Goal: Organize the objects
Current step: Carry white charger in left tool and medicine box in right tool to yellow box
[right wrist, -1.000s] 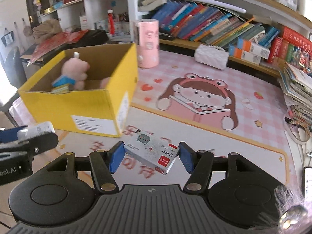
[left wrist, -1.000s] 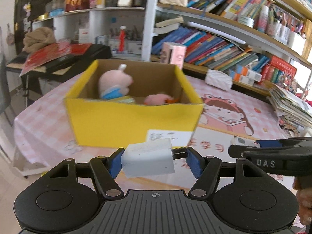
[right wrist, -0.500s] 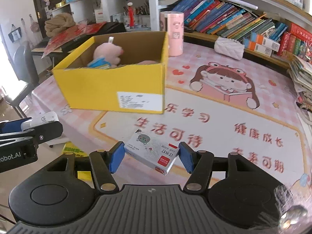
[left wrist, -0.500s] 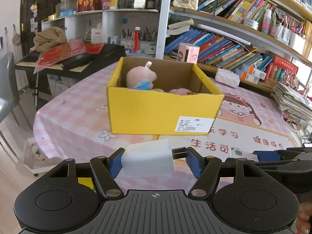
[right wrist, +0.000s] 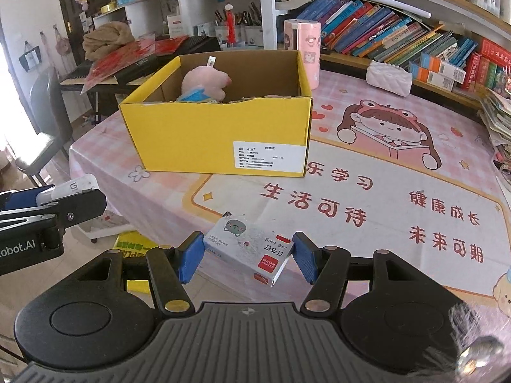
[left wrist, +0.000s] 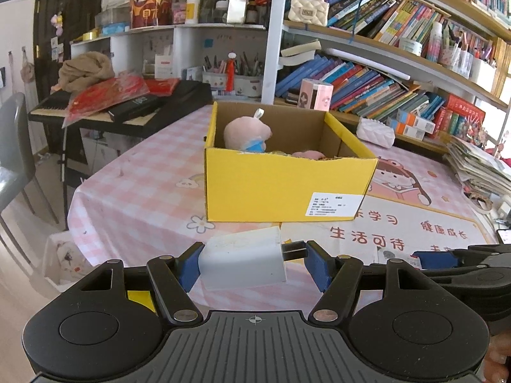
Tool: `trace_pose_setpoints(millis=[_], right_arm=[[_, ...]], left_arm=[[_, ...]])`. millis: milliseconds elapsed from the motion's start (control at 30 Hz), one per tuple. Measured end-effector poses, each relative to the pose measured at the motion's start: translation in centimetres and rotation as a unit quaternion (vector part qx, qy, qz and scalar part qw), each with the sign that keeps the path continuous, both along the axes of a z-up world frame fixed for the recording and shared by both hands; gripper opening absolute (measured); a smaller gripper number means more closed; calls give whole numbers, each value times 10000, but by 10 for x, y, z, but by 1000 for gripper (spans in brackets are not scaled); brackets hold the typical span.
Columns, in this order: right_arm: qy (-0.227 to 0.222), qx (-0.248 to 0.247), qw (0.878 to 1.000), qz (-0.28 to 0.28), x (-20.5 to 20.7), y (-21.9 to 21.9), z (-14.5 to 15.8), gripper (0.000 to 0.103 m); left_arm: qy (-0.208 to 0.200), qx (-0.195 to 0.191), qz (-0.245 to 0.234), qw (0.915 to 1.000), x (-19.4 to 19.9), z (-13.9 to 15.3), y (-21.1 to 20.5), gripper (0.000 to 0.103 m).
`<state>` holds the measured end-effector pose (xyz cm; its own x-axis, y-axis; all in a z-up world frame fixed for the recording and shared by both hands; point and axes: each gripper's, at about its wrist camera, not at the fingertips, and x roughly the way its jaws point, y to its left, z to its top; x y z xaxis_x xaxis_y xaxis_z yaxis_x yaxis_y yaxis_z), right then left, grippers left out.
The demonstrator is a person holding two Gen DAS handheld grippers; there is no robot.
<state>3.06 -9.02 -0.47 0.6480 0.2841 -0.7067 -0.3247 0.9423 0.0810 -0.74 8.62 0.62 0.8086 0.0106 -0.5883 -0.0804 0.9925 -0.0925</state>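
My left gripper [left wrist: 254, 266] is shut on a white plug charger [left wrist: 242, 263], held above the table's near edge. My right gripper [right wrist: 246, 257] is shut on a small staple box [right wrist: 247, 253] with a red corner. An open yellow cardboard box [left wrist: 281, 185] stands ahead on the pink tablecloth, with a pink plush toy [left wrist: 244, 134] inside. In the right wrist view the yellow box [right wrist: 220, 137] is ahead to the left, and the left gripper with the charger [right wrist: 68, 188] shows at the left edge.
Bookshelves [left wrist: 383, 89] run behind the table. A pink cylinder [right wrist: 303, 49] and a white pouch [right wrist: 388, 78] stand behind the box. A paper stack [left wrist: 479, 169] lies at the right. A keyboard [left wrist: 127, 108] and a chair [right wrist: 44, 121] are left of the table.
Both grippers have pulled back from the yellow box and now sit farther from it, near the table's front edge. Each still holds its object.
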Motion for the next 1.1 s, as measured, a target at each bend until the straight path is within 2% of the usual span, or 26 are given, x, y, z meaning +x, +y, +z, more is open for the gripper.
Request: trace_pose_setpoints(millis=[600, 833, 1100], right_arm=[[96, -197, 9998, 22, 5, 14, 0, 58], [-290, -166, 9994, 117, 33, 17, 17, 58], [-732, -89, 9970, 215, 87, 19, 43, 58]], left_arm=[[-57, -122, 29, 9999, 5, 1, 12, 67], [-304, -37, 57, 9995, 31, 15, 10, 67], [-615, 36, 169, 9980, 80, 32, 5, 67]])
